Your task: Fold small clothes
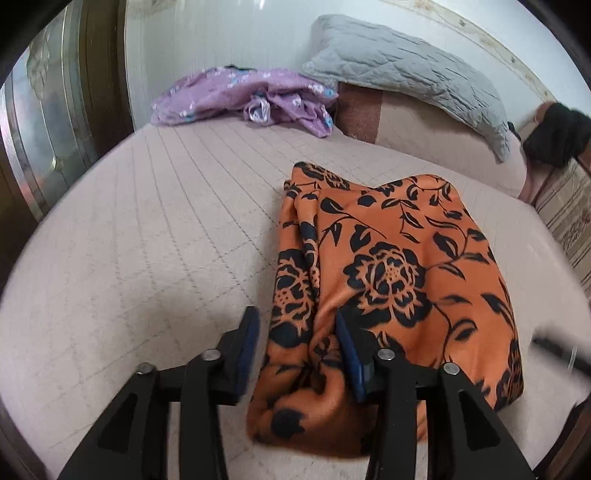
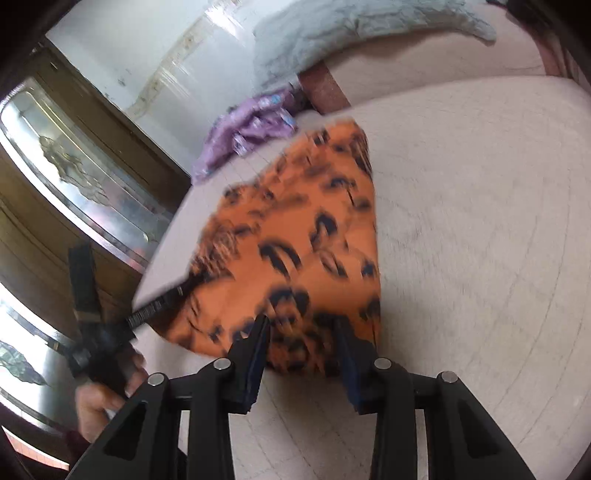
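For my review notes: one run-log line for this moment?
left gripper: astride orange floral garment edge | right gripper: astride near edge | bed

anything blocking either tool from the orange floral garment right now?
Nothing visible. The orange floral garment lies on the quilted bed cover, its near edge already between the pads of the left tool and of the right tool. The purple clothes and grey pillow sit far behind.

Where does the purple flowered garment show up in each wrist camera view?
Left wrist: purple garment at upper centre-left, beside the grey pillow.
Right wrist: purple garment upper-left of centre, beyond the orange cloth.
Shared landmark: the grey pillow.
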A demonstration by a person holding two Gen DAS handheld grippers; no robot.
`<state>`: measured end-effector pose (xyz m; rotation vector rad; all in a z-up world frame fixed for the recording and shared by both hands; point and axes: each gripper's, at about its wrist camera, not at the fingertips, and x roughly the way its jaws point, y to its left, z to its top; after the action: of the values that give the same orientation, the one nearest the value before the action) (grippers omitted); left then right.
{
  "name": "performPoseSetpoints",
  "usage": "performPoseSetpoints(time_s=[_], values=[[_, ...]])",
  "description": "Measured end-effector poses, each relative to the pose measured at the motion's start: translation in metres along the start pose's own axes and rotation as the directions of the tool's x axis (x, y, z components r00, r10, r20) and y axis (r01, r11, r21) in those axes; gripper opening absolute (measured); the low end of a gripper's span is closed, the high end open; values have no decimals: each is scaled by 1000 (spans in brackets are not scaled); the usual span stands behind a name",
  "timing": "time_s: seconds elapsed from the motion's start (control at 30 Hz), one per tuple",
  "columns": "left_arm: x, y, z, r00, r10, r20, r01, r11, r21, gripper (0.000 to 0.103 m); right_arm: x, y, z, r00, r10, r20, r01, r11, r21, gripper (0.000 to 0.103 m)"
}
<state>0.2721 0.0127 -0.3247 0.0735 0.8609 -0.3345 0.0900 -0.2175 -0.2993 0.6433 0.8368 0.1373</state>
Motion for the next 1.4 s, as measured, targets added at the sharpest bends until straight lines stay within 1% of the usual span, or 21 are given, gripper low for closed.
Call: performPoseSetpoints(time_s=[0.03, 0.07, 0.1, 0.17, 0.23, 0.33, 0.4, 0.47, 0.53, 0.6, 0.67, 0.73, 0.8, 0.87, 0.93, 0.97, 1.0, 1.03, 1.1, 1.2, 1.4], values=[[-8, -2, -3, 1000, 13, 21, -13, 1000, 17, 53, -3, 0, 10, 1000, -8, 18, 8, 1000, -7, 39], [-14, -4, -5, 999, 17, 38, -18, 999, 30, 60, -5, -2, 20, 1000, -12, 28, 12, 1000, -6, 39], [-21, -6, -8, 998, 17, 57, -19, 999, 39, 72, -4, -4, 31, 999, -16, 31, 16, 1000, 1, 39], [-29, -7, -12, 997, 15, 81, -17, 1000, 25, 83, 9, -9, 51, 1000, -22, 1, 22, 1000, 4, 39], [-24, -10, -14, 998, 8, 66, -10, 1000, 24, 83, 29, -12, 68, 998, -53, -14, 53, 999, 2, 39], [6, -12, -14, 996, 87, -13, -87, 995, 47, 85, 68, -20, 82, 993, -93, -77, 97, 994, 54, 39], [18, -1, -9, 998, 37, -45, -38, 999, -32, 86, 100, -29, 86, 985, -114, -129, 125, 989, 76, 40], [26, 11, -5, 998, 0, -67, -6, 996, -87, 88, 108, -30, 90, 987, -114, -116, 124, 989, 80, 40], [27, 16, -6, 996, -23, -80, 13, 993, -121, 88, 107, -25, 98, 983, -129, -131, 138, 988, 66, 40], [26, 16, -8, 996, -28, -84, 17, 991, -129, 88, 103, -18, 108, 986, -107, -127, 116, 991, 67, 41], [24, 15, -8, 996, -22, -84, 11, 993, -121, 89, 101, -6, 118, 991, -50, -120, 57, 997, 57, 41], [24, 15, -9, 996, -17, -86, 7, 993, -120, 90, 111, 15, 125, 987, -20, -158, 23, 1000, 19, 41], [24, 16, -8, 996, -9, -90, -2, 992, -125, 94, 129, 35, 128, 978, -7, -210, 1, 1000, -28, 41], [27, 17, -7, 996, -3, -94, -10, 991, -130, 96, 154, 54, 127, 959, -20, -283, 0, 997, -71, 41], [28, 17, -6, 996, 4, -94, -16, 992, -126, 96, 185, 65, 123, 933, -83, -349, 49, 993, -107, 41], [29, 16, -6, 996, 13, -89, -24, 993, -116, 96, 198, 68, 121, 924, -126, -362, 83, 988, -131, 41], [29, 16, -6, 996, 17, -86, -27, 994, -109, 96, 204, 70, 120, 927, -143, -348, 95, 984, -153, 41], [28, 15, -6, 996, 20, -83, -29, 994, -102, 96, 205, 72, 122, 933, -146, -329, 97, 982, -163, 42], [26, 14, -6, 997, 27, -75, -33, 996, -86, 96, 203, 68, 127, 931, -122, -343, 88, 990, -114, 41], [25, 15, -6, 997, 31, -72, -37, 996, -79, 96, 180, 63, 131, 943, -74, -324, 52, 996, -74, 41], [26, 15, -5, 996, 42, -73, -48, 996, -81, 96, 100, 65, 126, 973, -72, -222, 45, 992, -122, 41]])
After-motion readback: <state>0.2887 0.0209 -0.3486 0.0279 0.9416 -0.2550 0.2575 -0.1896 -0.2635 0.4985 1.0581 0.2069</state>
